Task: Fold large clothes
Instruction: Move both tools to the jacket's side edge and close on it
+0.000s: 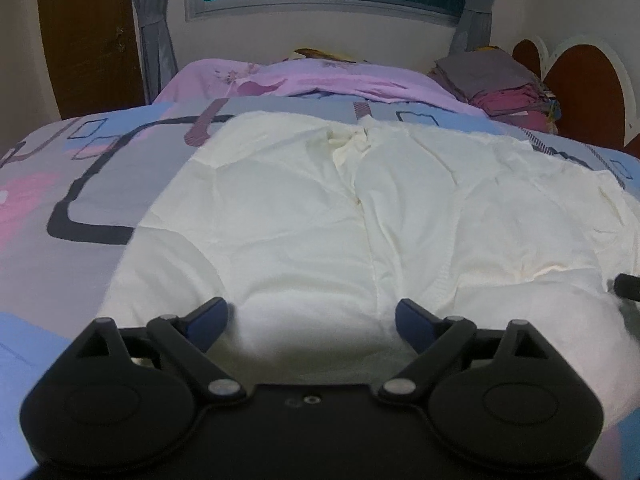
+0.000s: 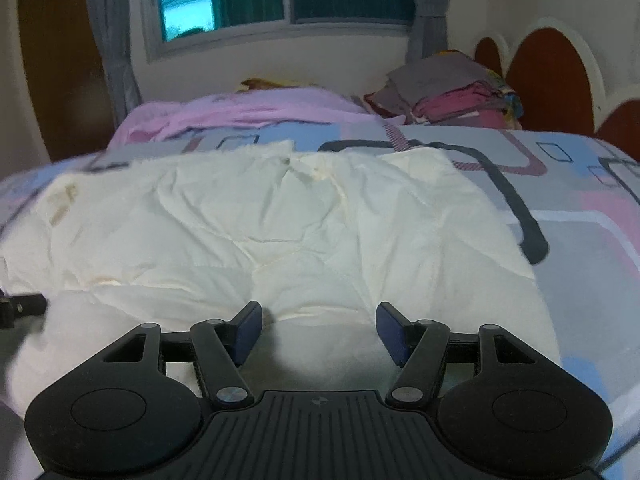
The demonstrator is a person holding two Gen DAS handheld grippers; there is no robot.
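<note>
A large cream-white garment [image 1: 300, 208] lies spread and wrinkled on the bed, with a seam running down its middle. My left gripper [image 1: 311, 312] hovers over its near edge, jaws wide apart, and nothing sits between the blue pads [image 1: 208, 320]. In the right wrist view the same garment [image 2: 260, 232] fills the centre. My right gripper [image 2: 319, 314] stands open over the near hem, its pads clear of the cloth. A black part of the other gripper [image 2: 20, 306] shows at the left edge.
A bedspread [image 1: 80, 184] with grey, blue and pink shapes covers the bed. A pink blanket [image 1: 304, 80] lies at the far side. A stack of folded clothes [image 2: 452, 92] sits by the brown headboard [image 2: 552, 76]. Window and curtains are behind.
</note>
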